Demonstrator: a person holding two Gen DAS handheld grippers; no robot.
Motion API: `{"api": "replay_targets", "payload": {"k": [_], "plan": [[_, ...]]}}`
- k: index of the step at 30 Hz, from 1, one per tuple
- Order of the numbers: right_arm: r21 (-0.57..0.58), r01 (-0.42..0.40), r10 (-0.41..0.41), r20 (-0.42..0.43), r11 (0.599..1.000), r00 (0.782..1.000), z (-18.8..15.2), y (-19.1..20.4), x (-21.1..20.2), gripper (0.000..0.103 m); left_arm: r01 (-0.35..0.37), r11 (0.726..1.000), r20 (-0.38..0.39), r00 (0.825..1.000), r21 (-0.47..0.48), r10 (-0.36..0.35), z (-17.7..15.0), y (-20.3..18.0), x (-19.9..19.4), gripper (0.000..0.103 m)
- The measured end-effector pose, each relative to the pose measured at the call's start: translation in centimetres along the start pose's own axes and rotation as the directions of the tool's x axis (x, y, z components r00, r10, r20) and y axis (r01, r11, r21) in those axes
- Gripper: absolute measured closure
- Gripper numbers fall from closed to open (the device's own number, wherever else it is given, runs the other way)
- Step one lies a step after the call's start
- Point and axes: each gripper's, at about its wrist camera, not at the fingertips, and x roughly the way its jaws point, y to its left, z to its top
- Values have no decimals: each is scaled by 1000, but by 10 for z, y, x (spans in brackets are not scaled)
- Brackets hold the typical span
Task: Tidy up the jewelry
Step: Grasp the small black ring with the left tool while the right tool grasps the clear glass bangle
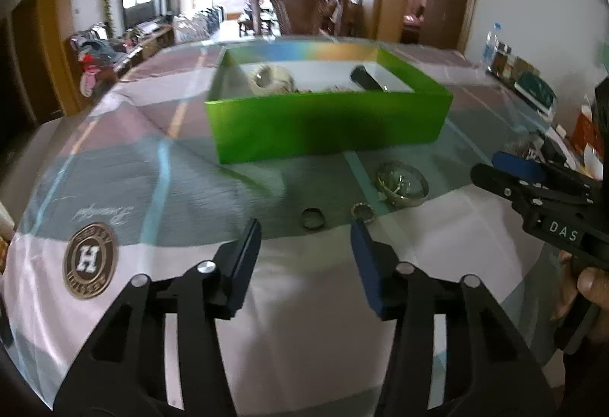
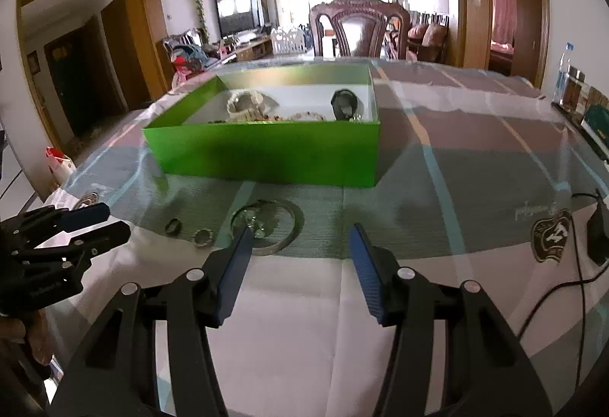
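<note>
Now hovering my left gripper (image 1: pixel 306 226), my right gripper (image 2: pixel 300 232), both apart, empty. Risking small ring (image 1: pixel 313 218) skidding on slick tablecloth (image 1: pixel 304 284), bangle (image 2: pixel 266 226) snagging.

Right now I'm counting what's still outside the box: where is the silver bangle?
The silver bangle lies on the tablecloth in front of the green box, right of two small rings, in the right wrist view.
</note>
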Motion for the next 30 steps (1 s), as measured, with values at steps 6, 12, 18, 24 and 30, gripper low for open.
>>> {"api": "replay_targets", "payload": {"k": [6,12,18,24,30], "plan": [[-3,11,-11,-50,1000,999,3,-4,23,51,9,1000,-59,998,29,-7,8,-5,30,58],[-3,-5,5,-110,1000,994,7,-5,44,68,33,999,-123,992,30,-29,13,-9,54,67],[-18,-15,12,-152,1000,988,13,1,61,73,36,999,-149,988,17,-33,17,-5,67,69],[-32,-19,13,-192,999,981,16,6,71,79,31,999,-142,990,23,-28,20,-4,71,69],[-47,-14,4,-195,999,981,17,5,72,95,23,999,-129,991,28,-20,19,-4,71,83]]}}
